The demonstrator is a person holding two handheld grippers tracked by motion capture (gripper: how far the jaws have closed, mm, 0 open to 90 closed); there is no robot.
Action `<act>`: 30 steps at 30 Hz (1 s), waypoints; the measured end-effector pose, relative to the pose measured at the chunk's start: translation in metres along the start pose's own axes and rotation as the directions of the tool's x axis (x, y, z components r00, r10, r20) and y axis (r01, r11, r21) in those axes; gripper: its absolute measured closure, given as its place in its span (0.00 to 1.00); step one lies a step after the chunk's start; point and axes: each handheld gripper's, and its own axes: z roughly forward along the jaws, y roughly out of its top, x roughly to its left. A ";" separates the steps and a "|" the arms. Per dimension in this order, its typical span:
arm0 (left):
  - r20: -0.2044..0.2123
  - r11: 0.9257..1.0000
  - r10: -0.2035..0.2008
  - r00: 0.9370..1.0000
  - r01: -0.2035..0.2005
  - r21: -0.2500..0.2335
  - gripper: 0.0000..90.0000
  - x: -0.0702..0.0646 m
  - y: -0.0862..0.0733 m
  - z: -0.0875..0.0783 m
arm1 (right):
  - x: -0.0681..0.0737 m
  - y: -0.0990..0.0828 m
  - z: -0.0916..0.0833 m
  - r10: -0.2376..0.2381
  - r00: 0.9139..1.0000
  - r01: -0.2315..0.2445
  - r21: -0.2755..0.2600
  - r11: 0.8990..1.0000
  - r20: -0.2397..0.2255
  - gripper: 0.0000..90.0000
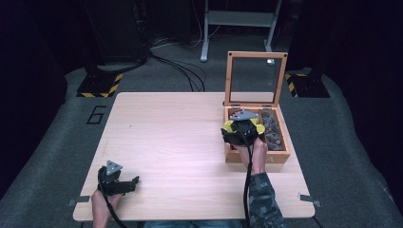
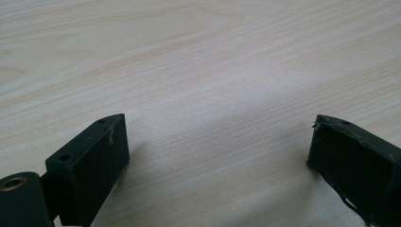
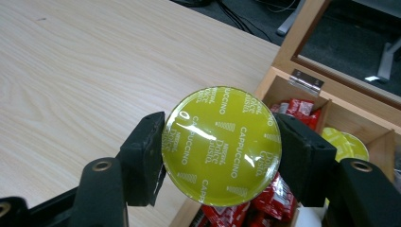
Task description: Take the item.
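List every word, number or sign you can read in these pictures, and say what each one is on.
"CAPPUCCINO", repeated around the yellow-green lid of the coffee pod.
"NESCAFÉ Dolce Gusto", small and partly blurred, on that lid.
"6", painted on the floor left of the table.
Print on the red packets: too blurred to read.

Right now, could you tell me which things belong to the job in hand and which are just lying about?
In the job: yellow-green cappuccino capsule, clamped in right gripper; open wooden box.
Lying about: red packets, second yellow capsule in the box; left gripper, idle on table.
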 end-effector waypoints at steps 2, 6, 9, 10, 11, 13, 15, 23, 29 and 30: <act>0.000 1.000 0.000 1.000 0.000 0.000 0.06 0.000 0.000 0.000 | 0.003 0.001 0.002 0.000 1.000 0.000 0.001 1.000 -0.008 0.42; 0.000 1.000 0.000 1.000 0.000 0.000 0.06 0.000 0.000 0.000 | 0.009 0.004 0.006 -0.002 1.000 0.002 0.001 1.000 -0.023 0.42; 0.000 1.000 0.000 1.000 0.000 0.000 0.06 0.000 0.000 0.000 | 0.014 0.005 0.010 -0.008 0.999 0.008 0.001 1.000 -0.036 0.42; 0.000 1.000 0.000 1.000 0.000 0.000 0.06 0.000 0.000 0.000 | 0.015 0.006 0.011 -0.009 0.999 0.009 0.002 1.000 -0.042 0.42; 0.000 1.000 0.000 1.000 0.000 0.001 0.06 0.000 0.000 0.000 | 0.017 0.006 0.013 -0.012 0.999 0.012 0.005 1.000 -0.047 0.42; 0.000 1.000 0.000 1.000 0.000 0.000 0.06 0.000 0.000 0.000 | 0.020 0.007 0.016 -0.012 0.998 0.013 0.006 1.000 -0.054 0.42; 0.000 1.000 0.002 1.000 -0.002 0.001 0.06 0.000 0.000 0.000 | 0.022 0.008 0.019 -0.022 0.998 0.023 0.008 1.000 -0.063 0.42; 0.000 1.000 0.000 1.000 0.000 0.000 0.06 0.000 0.000 0.000 | 0.031 0.010 0.028 -0.017 0.996 0.019 0.024 1.000 -0.093 0.42; 0.000 1.000 0.000 1.000 0.000 0.000 0.06 0.000 0.000 0.000 | 0.034 0.009 0.037 -0.017 0.994 0.021 0.038 0.999 -0.108 0.42; 0.000 1.000 0.000 1.000 0.000 0.000 0.06 0.000 0.000 0.000 | 0.036 0.009 0.038 -0.004 0.994 0.009 0.043 0.999 -0.108 0.42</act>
